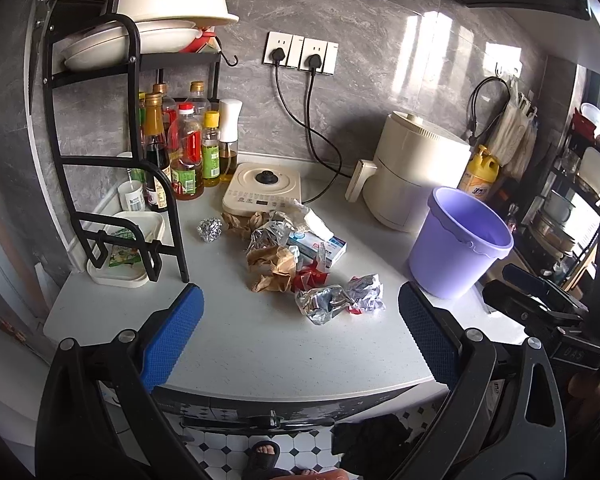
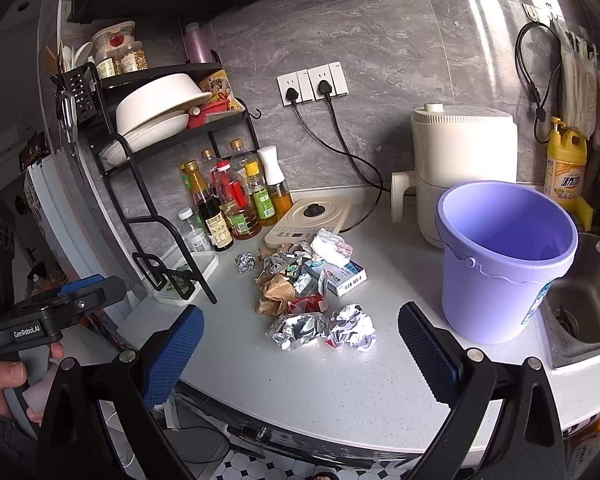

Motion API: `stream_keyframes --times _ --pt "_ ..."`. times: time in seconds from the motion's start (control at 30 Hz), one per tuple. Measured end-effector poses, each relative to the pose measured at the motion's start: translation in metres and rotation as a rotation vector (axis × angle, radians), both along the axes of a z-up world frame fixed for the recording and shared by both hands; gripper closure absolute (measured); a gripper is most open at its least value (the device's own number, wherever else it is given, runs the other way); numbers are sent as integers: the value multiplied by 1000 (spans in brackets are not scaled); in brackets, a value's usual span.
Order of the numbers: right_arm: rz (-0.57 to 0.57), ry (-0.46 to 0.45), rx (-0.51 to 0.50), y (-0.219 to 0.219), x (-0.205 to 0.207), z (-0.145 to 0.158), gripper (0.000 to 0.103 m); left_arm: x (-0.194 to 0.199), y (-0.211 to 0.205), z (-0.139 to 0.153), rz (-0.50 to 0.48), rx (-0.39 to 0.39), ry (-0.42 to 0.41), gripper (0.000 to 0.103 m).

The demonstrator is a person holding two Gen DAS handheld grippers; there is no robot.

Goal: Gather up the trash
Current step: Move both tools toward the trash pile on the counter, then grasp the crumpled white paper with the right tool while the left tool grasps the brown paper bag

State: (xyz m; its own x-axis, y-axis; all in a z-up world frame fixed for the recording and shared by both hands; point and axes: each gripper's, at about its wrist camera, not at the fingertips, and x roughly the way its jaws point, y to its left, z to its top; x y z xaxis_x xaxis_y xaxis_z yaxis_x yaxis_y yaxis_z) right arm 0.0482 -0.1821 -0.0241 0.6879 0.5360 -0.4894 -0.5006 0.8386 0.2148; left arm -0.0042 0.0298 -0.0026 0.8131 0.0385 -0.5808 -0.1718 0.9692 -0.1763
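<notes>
**Trash heap mid-counter, both grippers spread and empty**

The trash pile (image 1: pixel 296 252) lies at the centre of the white countertop (image 1: pixel 236 344); its long axis runs from the induction cooker (image 1: pixel 262 187) at upper centre toward the lower right. Crumpled foil (image 2: pixel 298 330), brown paper (image 2: pixel 276 292) and a small carton (image 2: pixel 342 276) overlap, so lower pieces are partly hidden; a lone foil ball (image 2: pixel 245 262) sits just left. The purple bucket (image 2: pixel 504 260) stands upright at right, near the pile, its bottom not visible. The left gripper (image 1: pixel 300 332) and right gripper (image 2: pixel 300 344) hover at the counter's near edge, fingers spread wide, holding nothing. The sink (image 2: pixel 580 312) is cut off at right.
</notes>
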Motion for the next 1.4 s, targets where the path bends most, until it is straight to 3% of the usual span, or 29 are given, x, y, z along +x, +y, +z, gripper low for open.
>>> stream_keyframes --times 0.27,0.53,0.77,1.17,1.4 --pt "-51 72 -82 17 29 -19 8 29 23 -19 -77 -47 40 7" --pt "-99 145 -109 25 52 -43 8 70 35 -55 -185 -93 122 22" --pt "-123 183 -130 36 66 -54 16 110 51 -80 -227 -131 158 33" --pt "-201 292 -135 49 108 -80 31 181 70 -124 -281 -146 227 33" --pt "-245 386 -144 57 135 -109 31 213 77 -151 -306 -172 274 33"
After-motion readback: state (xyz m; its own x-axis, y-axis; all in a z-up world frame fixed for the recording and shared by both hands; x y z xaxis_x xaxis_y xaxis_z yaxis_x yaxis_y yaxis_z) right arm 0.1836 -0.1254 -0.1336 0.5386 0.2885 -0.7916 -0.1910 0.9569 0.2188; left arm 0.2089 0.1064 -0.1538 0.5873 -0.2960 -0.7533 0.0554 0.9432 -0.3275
